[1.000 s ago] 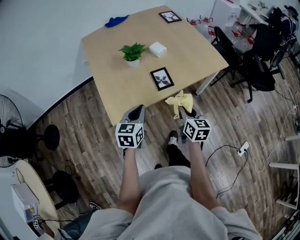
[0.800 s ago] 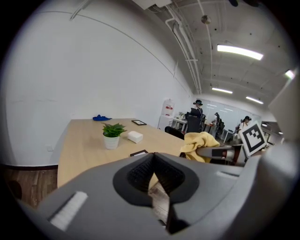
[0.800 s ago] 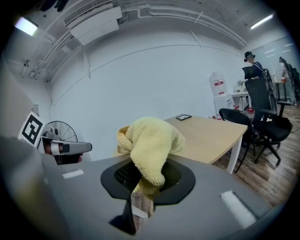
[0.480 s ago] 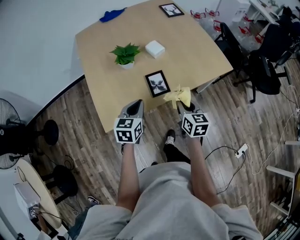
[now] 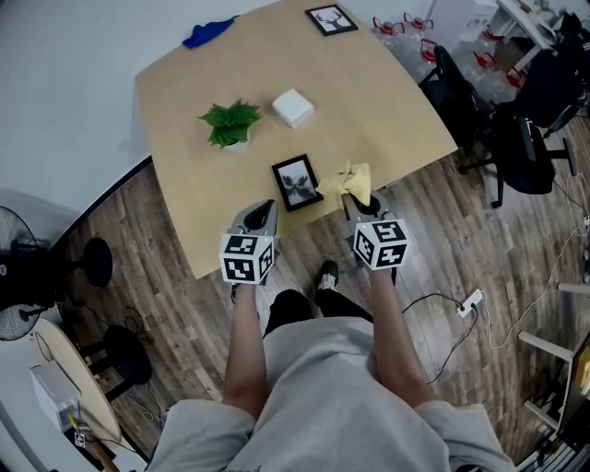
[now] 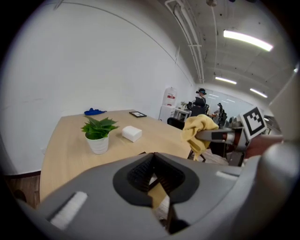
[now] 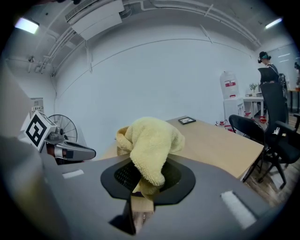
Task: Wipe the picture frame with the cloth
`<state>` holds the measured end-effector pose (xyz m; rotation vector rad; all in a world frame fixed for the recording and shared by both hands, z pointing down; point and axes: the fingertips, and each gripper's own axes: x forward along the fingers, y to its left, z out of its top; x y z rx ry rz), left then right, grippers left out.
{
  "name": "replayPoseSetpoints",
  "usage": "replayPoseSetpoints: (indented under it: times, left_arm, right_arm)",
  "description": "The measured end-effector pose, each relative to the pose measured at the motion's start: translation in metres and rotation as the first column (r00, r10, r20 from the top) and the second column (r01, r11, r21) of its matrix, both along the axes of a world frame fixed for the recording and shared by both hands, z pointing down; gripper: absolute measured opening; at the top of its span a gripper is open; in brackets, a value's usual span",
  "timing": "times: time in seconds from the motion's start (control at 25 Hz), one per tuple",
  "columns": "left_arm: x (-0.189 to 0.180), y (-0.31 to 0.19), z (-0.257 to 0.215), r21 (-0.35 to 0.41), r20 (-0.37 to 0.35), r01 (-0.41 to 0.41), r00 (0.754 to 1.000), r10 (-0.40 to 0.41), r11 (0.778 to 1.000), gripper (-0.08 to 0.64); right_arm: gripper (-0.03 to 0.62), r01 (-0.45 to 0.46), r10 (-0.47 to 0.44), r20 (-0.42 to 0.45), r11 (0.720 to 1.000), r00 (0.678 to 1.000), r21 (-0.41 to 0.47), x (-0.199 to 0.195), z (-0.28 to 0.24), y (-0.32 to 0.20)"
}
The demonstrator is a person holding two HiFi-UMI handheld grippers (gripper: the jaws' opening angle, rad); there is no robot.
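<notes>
Forearms level at table (image 5: 175, 111) edge. Right gripper (image 5: 363, 205) clamps cloth (image 5: 355, 179) beside picture frame (image 5: 297, 182); left gripper (image 5: 260, 218) closed, empty, near frame.

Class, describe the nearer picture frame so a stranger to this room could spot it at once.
Find the light wooden table. Near its closest edge, a black picture frame lies just left of the yellow cloth held by the right gripper. Unlike the second frame at the far corner, it lies on the person's side of the potted plant.

Grey shirt (image 5: 341, 406); black-and-white marker cubes (image 5: 247, 258) on grey casings.
</notes>
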<state>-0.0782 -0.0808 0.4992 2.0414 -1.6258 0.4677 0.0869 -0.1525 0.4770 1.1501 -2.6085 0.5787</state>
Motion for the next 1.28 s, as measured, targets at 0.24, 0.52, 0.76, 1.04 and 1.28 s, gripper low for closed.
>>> replayPoseSetpoints:
  times: [0.24, 0.52, 0.76, 1.04, 1.28]
  left_arm:
    - [-0.002, -0.015, 0.022, -0.053, 0.039, -0.078, 0.996, 0.080, 0.996, 0.052]
    - [-0.010, -0.035, 0.063, -0.122, 0.018, -0.180, 0.983, 0.183, 0.976, 0.052]
    - [-0.022, -0.050, 0.101, -0.190, -0.004, -0.269, 0.962, 0.273, 0.944, 0.052]
    - [-0.020, -0.059, 0.136, -0.233, -0.006, -0.381, 0.921, 0.390, 0.895, 0.052]
    - [-0.005, -0.066, 0.146, -0.236, -0.043, -0.444, 0.893, 0.447, 0.864, 0.052]
  right_arm:
    - [0.058, 0.023, -0.023, -0.006, 1.000, 1.000, 0.005, -0.010, 0.005, -0.022]
    - [0.058, -0.038, 0.037, -0.023, 0.999, 0.999, -0.032, -0.027, 0.030, -0.047]
    - [0.058, -0.025, 0.021, -0.060, 0.998, 0.998, -0.064, -0.059, 0.043, -0.072]
    - [0.060, 0.057, -0.074, -0.119, 0.989, 0.990, -0.138, -0.094, 0.072, -0.072]
    - [0.060, 0.125, -0.153, -0.196, 0.981, 0.969, -0.147, -0.113, 0.096, -0.073]
